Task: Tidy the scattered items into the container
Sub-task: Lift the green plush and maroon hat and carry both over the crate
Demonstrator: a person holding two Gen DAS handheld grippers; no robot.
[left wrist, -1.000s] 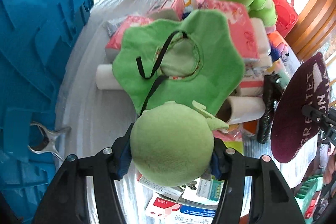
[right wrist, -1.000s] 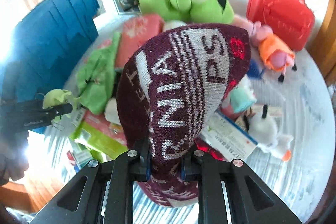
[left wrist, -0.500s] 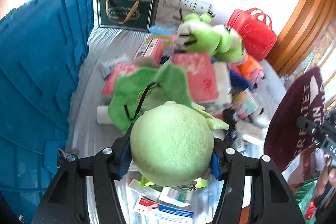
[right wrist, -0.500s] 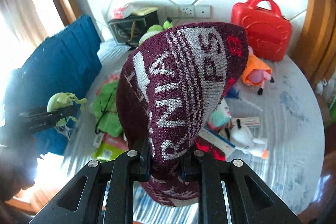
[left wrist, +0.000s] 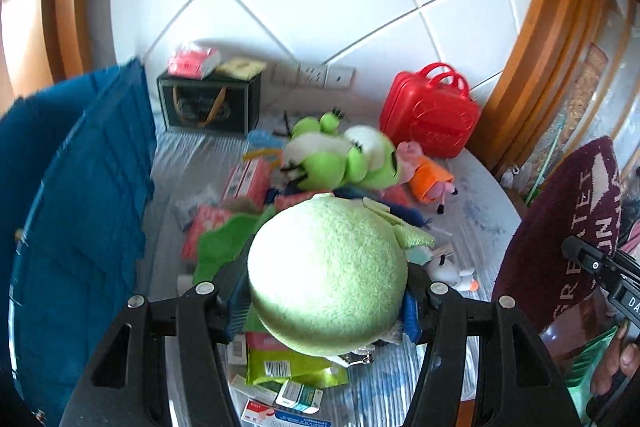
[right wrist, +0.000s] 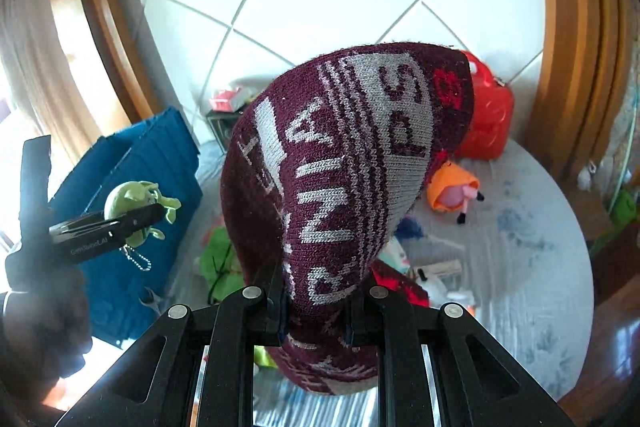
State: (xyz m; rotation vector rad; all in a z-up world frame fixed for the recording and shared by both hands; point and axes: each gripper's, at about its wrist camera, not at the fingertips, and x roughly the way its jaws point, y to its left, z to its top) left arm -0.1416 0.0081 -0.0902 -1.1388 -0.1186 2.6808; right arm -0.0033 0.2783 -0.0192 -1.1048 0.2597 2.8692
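compared with a second ago both views take in far more of the tiled wall and far less of the table point(left wrist: 486, 203), whose clutter now looks smaller and lower; both grippers have come up while their loads sit unchanged between the jaws; the left gripper point(left wrist: 326, 301) has its jaws about half open, pressed on either side of a round pale-green plush toy point(left wrist: 326, 277), held in the air above the table; in the right view the toy's small limbs stick out to the right and a bead chain hangs under it; the right gripper point(right wrist: 316, 311) has its jaws clamped nearly together on the lower end of a maroon knitted hat point(right wrist: 344, 171) with grey lettering, its long axis running up and away from the jaws, the crown uppermost; the blue container point(left wrist: 86, 211) stands at the left edge of the table, its inside hidden from both cameras; a red case point(left wrist: 430, 117) stands closed by the wall, beside a green plush caterpillar point(left wrist: 340, 157).
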